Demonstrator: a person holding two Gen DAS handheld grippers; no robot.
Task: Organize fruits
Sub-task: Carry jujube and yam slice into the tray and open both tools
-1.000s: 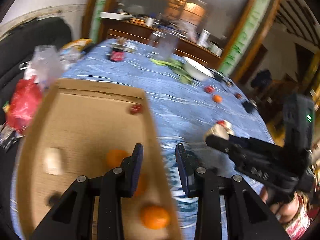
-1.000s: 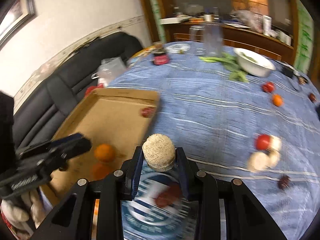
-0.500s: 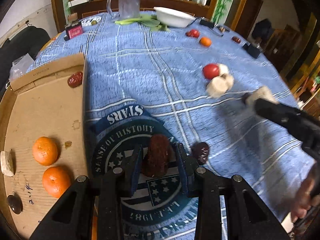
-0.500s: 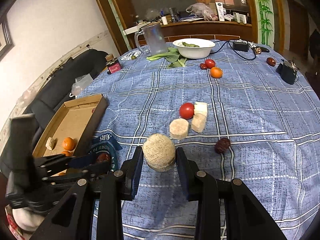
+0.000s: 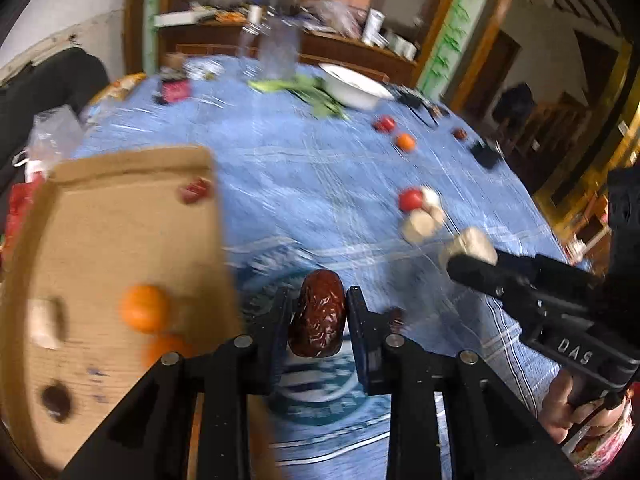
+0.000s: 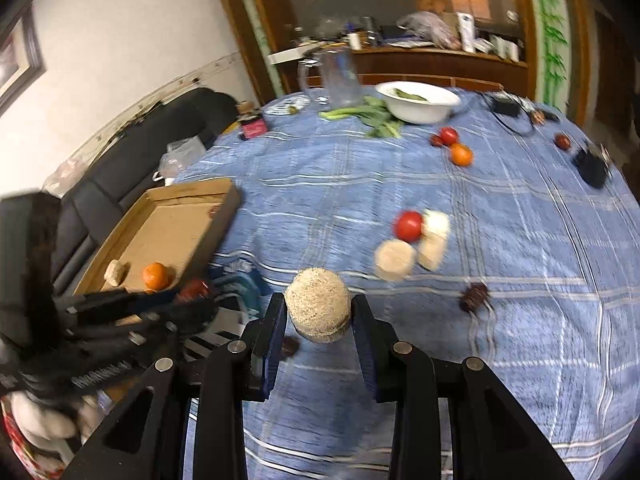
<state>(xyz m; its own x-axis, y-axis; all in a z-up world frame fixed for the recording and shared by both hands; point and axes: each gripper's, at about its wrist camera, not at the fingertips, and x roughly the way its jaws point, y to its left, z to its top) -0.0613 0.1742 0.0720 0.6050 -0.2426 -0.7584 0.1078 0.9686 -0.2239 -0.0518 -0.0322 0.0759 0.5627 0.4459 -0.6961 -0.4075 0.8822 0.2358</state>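
Note:
My left gripper is shut on a dark red wrinkled date and holds it above the blue tablecloth, just right of the cardboard tray. The tray holds two oranges, a pale chunk, a red date and a dark fruit. My right gripper is shut on a round beige speckled piece; it shows at the right in the left wrist view. A tomato with pale chunks, and a loose date, lie on the cloth.
At the table's far side stand a white bowl with greens, a glass jug, another tomato and orange, and black chargers. A black sofa with bags lies left of the table.
My left gripper has lifted the date off the cloth and swung back toward the tray. My right gripper keeps the beige piece and has shifted slightly.

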